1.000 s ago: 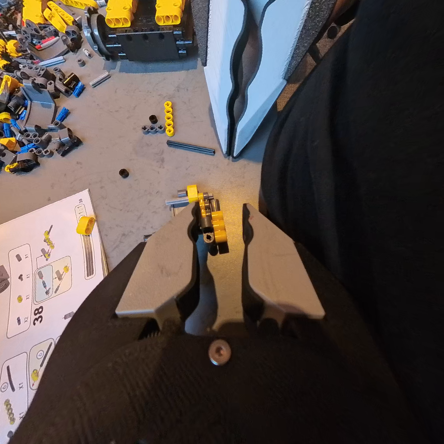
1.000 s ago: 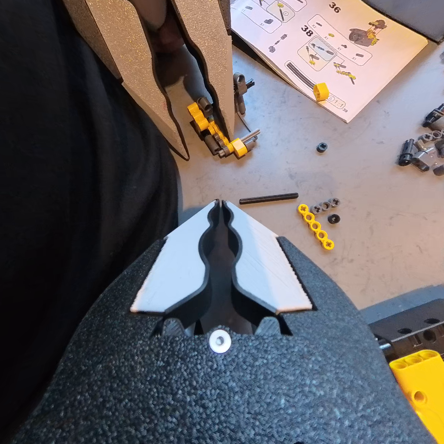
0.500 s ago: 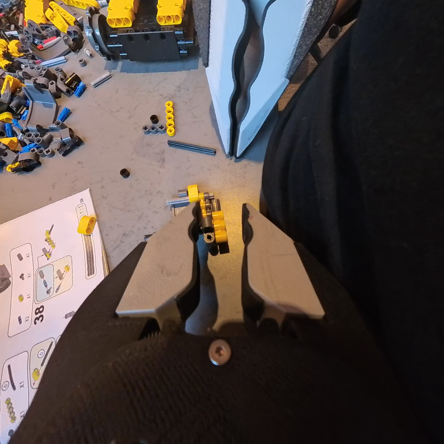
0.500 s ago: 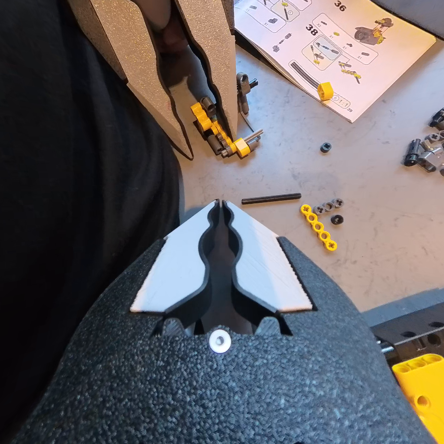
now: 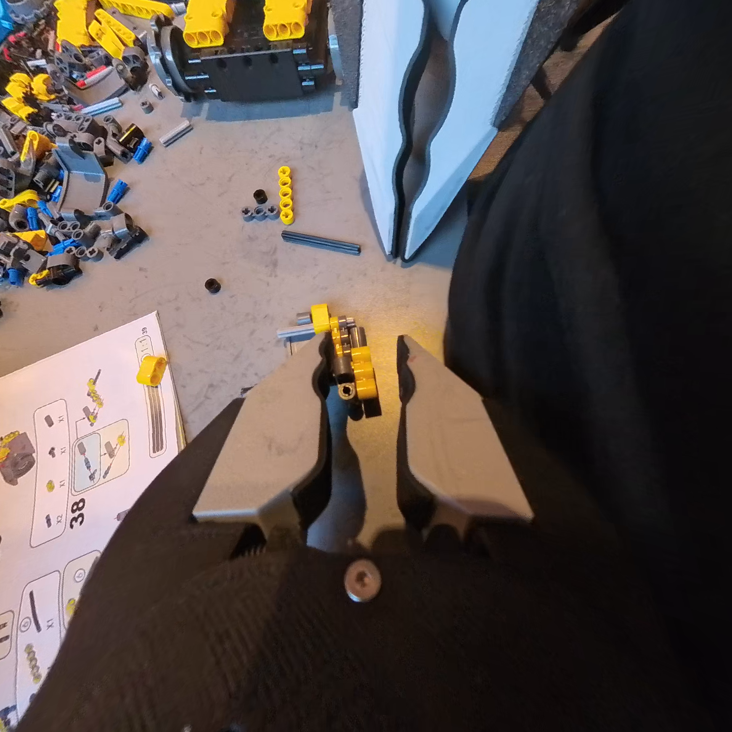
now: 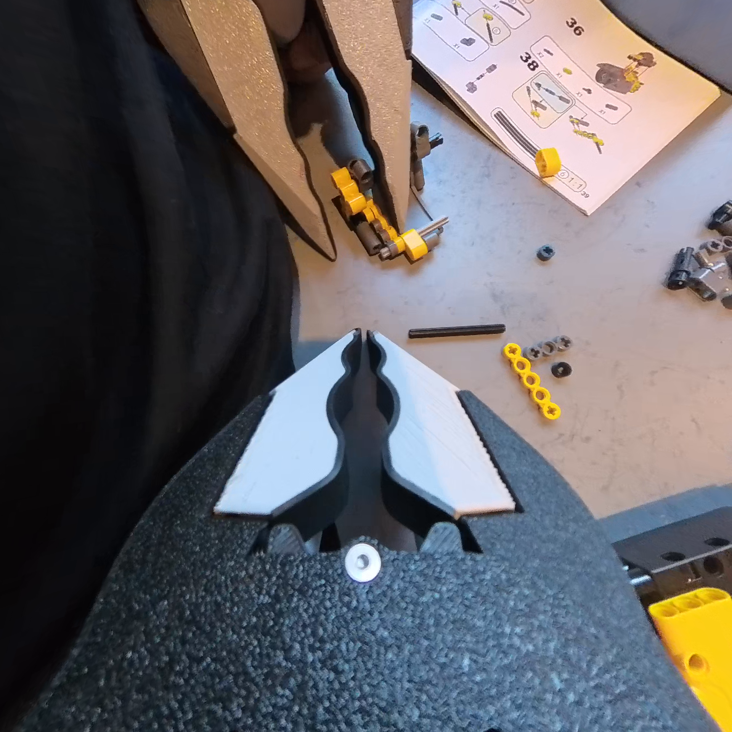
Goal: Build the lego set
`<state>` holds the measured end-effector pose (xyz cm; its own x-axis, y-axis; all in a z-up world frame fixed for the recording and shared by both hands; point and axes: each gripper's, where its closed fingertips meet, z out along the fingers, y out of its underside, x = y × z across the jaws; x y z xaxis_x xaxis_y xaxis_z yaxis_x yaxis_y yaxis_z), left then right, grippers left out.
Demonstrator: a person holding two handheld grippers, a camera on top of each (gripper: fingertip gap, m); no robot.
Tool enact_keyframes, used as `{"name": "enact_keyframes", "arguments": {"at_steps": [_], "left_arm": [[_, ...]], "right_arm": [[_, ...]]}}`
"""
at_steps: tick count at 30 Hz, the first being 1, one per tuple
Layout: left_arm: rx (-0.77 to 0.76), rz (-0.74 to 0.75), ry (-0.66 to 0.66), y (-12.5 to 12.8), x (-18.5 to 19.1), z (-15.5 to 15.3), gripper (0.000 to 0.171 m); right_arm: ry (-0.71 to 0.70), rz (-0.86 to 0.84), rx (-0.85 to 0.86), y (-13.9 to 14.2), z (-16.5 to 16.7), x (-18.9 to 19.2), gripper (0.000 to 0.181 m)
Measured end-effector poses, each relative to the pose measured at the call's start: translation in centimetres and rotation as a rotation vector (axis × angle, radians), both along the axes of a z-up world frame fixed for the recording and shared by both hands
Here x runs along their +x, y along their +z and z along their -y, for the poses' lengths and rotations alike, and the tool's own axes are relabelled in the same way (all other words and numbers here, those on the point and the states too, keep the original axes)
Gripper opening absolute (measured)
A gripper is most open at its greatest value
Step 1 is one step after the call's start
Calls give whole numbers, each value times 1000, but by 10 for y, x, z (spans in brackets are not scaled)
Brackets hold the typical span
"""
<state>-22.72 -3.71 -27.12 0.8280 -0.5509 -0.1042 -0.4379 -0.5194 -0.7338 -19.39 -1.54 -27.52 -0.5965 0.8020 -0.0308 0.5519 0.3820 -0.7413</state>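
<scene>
In the left wrist view, the left gripper (image 5: 360, 342) is sitting low over the grey table (image 5: 222, 178) with its two tongs wide apart. A small yellow and grey toy-brick piece (image 5: 348, 356) is lying between them, touching the left tong. A thin black plastic rod (image 5: 321, 243) is lying farther off.

In the right wrist view, the right gripper (image 6: 363, 332) is hanging with its tongs together on nothing, near the rod (image 6: 456, 331) and a yellow plastic bar with five holes (image 6: 530, 381).

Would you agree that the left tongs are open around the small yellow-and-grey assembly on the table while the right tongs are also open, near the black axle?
Not quite: the right tongs are shut, tips together, as the right wrist view shows. The left tongs are open around the assembly, and the axle lies near the right tongs.
</scene>
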Motion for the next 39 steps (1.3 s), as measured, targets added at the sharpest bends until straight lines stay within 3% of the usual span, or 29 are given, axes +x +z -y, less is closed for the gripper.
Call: {"name": "enact_keyframes", "arguments": {"at_steps": [6, 10, 16, 22, 29, 39], "left_arm": [[7, -16, 8, 0, -1, -1, 31], [7, -11, 30, 0, -5, -2, 17], [19, -40, 27, 0, -4, -2, 16], [-8, 0, 2, 0, -1, 1, 16], [-33, -26, -9, -1, -1, 2, 16], [-46, -15, -1, -2, -3, 3, 15]], "right_arm": [[0, -67, 28, 5, 3, -1, 8], [2, -145, -5, 20, 17, -11, 13], [39, -251, 194, 25, 13, -31, 20], [148, -204, 258, 9, 16, -40, 30], [278, -221, 358, 6, 17, -42, 20], [287, -145, 258, 4, 20, -46, 22]]}}
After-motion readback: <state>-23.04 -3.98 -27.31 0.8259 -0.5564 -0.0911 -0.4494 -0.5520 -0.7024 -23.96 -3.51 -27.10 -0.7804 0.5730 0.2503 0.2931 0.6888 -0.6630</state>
